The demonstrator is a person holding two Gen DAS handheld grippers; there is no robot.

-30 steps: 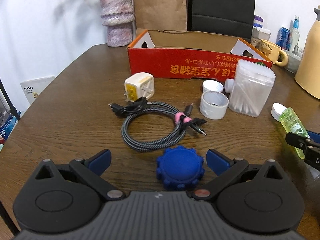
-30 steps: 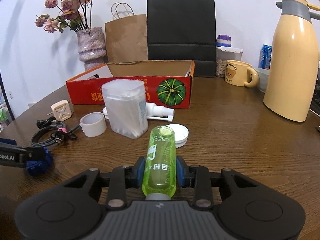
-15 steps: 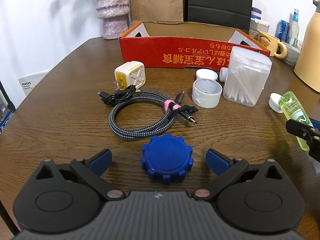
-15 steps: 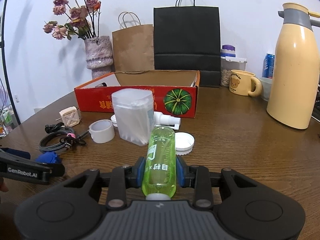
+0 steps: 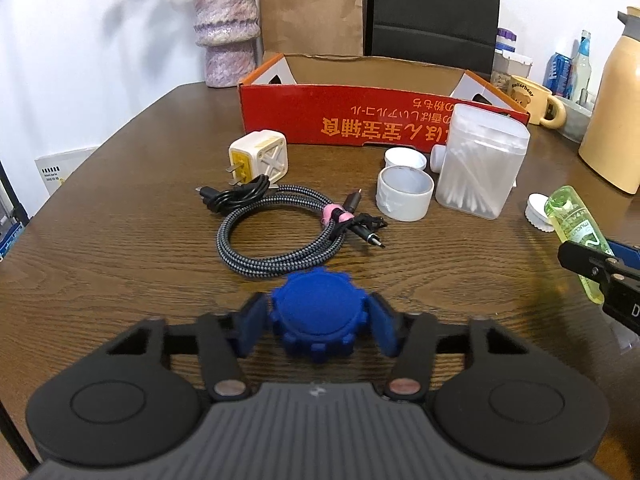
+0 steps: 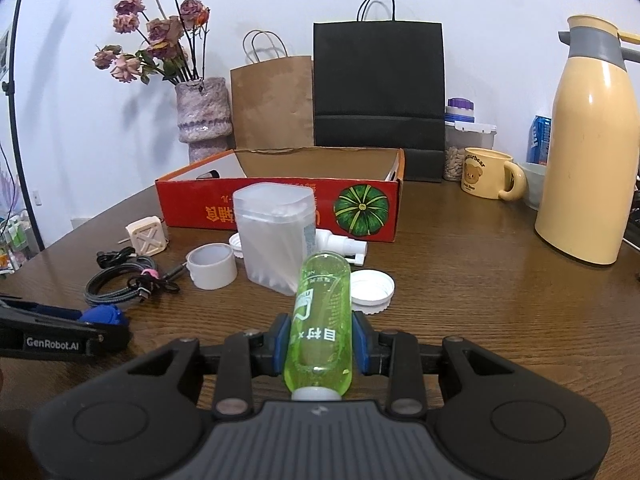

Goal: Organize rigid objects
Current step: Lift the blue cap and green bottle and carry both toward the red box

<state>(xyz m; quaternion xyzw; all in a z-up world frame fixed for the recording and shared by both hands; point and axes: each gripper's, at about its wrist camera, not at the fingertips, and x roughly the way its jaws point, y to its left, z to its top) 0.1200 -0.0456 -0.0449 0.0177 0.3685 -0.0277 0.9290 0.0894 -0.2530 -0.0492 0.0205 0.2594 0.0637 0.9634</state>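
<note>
While the left hand-held gripper [image 5: 319,322] is closing its jaws, a blue notched disc [image 5: 318,318] sits between its blue pads [image 5: 251,328], which reach its two sides; whether they already press it is hard to judge, since the disc hides the contact lines. It rests low on the brown tabletop [image 5: 120,240], just in front of a coiled braided cable [image 5: 280,232]. From the right wrist view only a sliver of the disc shows behind the left gripper's black finger. The right hand-held gripper [image 6: 319,346] is clamped narrowly on a green bottle [image 6: 320,320], lying lengthwise along the fingers, its white neck tucked against the gripper body so that its cap end cannot be seen. From the left wrist view the bottle is partly covered by the right gripper's finger. Beyond stand a white charger plug [image 5: 260,158], a white tape ring [image 5: 405,192], a clear box of cotton swabs [image 5: 480,160] and a loose white lid [image 6: 370,290]. A small white pump part [image 6: 340,246] is half hidden behind the swab box. The red cardboard box [image 5: 380,120] lies open at the back; its floor is out of sight behind the near wall.
</note>
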